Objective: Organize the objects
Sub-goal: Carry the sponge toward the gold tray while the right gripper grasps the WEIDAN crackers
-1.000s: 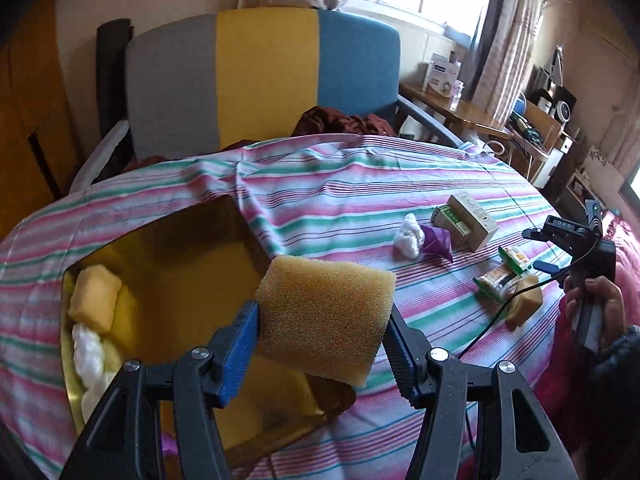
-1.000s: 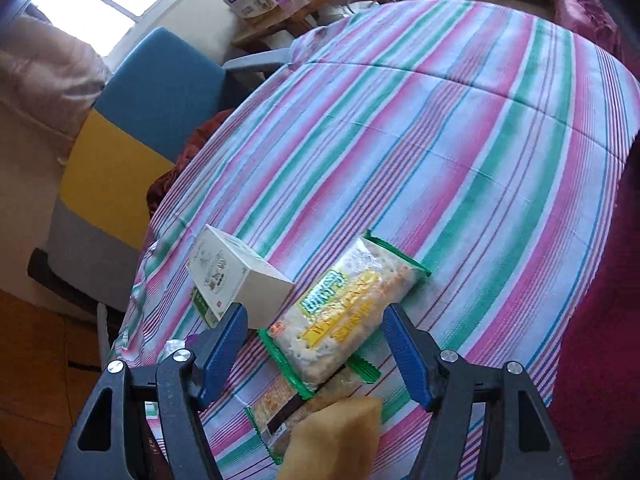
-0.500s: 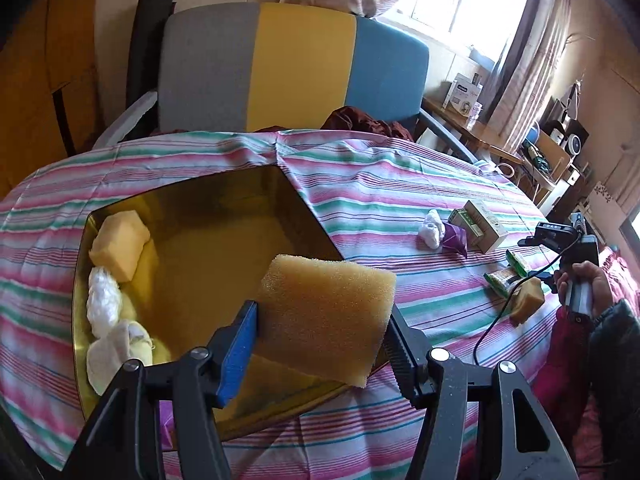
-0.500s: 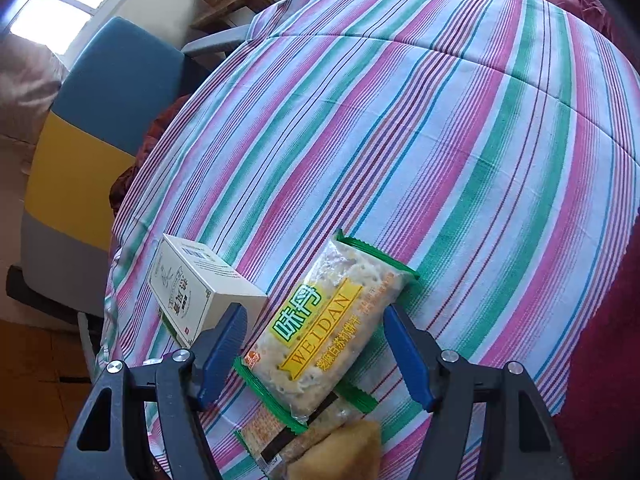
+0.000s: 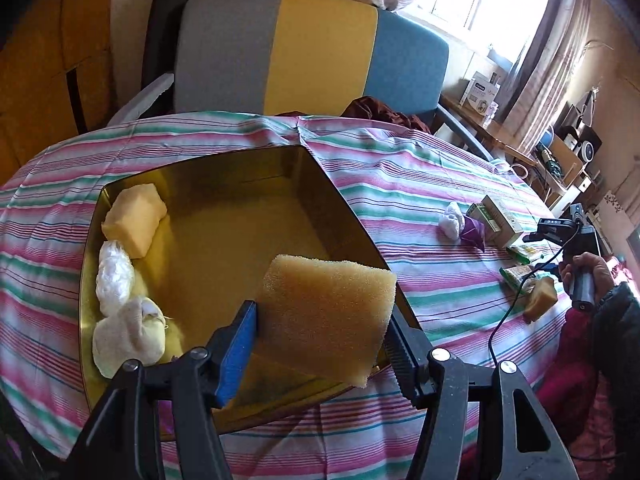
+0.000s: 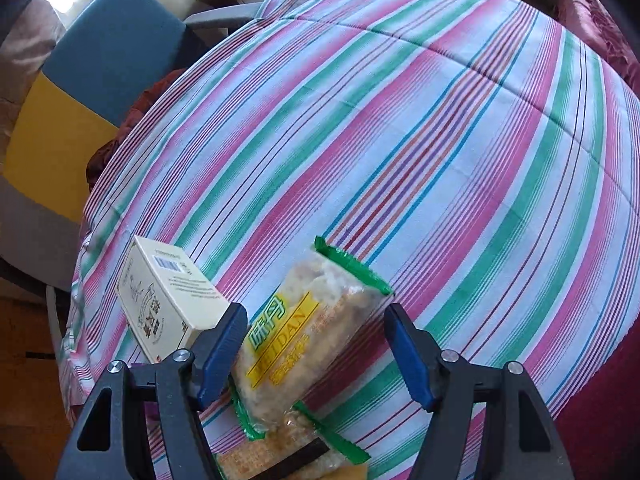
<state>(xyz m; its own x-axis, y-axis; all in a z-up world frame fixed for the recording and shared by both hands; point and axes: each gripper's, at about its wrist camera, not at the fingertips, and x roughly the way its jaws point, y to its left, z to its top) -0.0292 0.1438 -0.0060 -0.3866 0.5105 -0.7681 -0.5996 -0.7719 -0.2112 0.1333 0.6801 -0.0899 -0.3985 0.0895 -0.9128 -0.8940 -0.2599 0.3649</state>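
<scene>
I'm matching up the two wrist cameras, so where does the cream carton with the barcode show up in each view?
Left wrist view: cream carton far right on the striped tablecloth, beside a purple pouch.
Right wrist view: cream carton lower left, just above the left finger.
Shared landmark: the green-edged snack packet, also visible at.

a striped tablecloth (image 5: 400, 184) covers the table, bearing a gold tray (image 5: 224, 240), a box (image 6: 168, 300), snack packets (image 6: 308, 328) and a sponge piece (image 5: 540, 300).
</scene>
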